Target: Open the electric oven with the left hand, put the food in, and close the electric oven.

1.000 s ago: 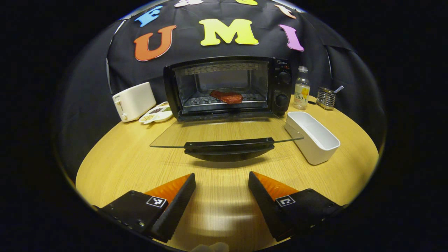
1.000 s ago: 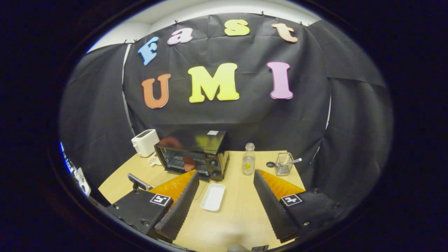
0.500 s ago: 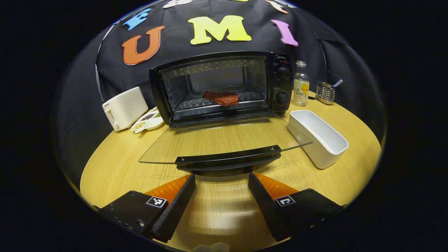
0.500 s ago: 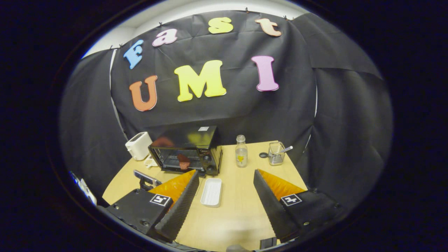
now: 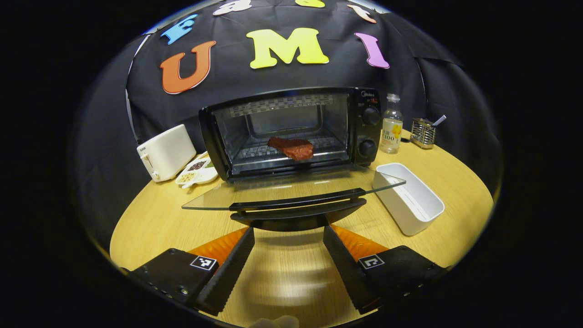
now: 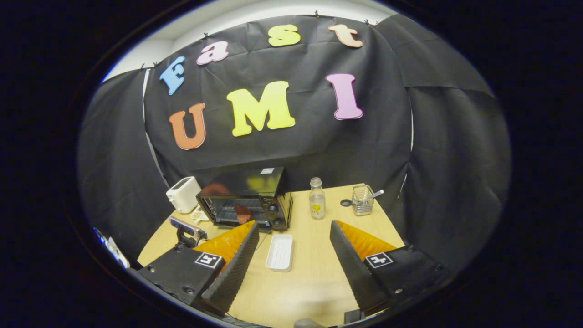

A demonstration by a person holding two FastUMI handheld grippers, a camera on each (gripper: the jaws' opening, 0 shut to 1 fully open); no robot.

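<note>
The black electric oven (image 5: pixel 291 132) stands at the back of the round wooden table (image 5: pixel 150 218) with its glass door (image 5: pixel 273 189) folded down almost flat. A red-brown piece of food (image 5: pixel 291 148) lies on the rack inside. The door's black handle (image 5: pixel 296 203) is just above and between the tips of my left gripper (image 5: pixel 288 232), which is open and holds nothing. My right gripper (image 6: pixel 294 228) hangs open and empty high above the table's near side, well back from the oven (image 6: pixel 246 198). In the right gripper view the left gripper (image 6: pixel 186 230) shows in front of the oven door.
A white toaster (image 5: pixel 166 152) and a small dish of seeds (image 5: pixel 196 166) sit left of the oven. To its right are a bottle (image 5: pixel 391 124), a metal holder (image 5: pixel 422 132) and a white rectangular container (image 5: pixel 407 198) close to the door's right corner.
My left gripper has moved forward and lower until its tips reach just under the door handle; the door now shows nearly edge-on. My right gripper stayed high and open, drifting only slightly.
</note>
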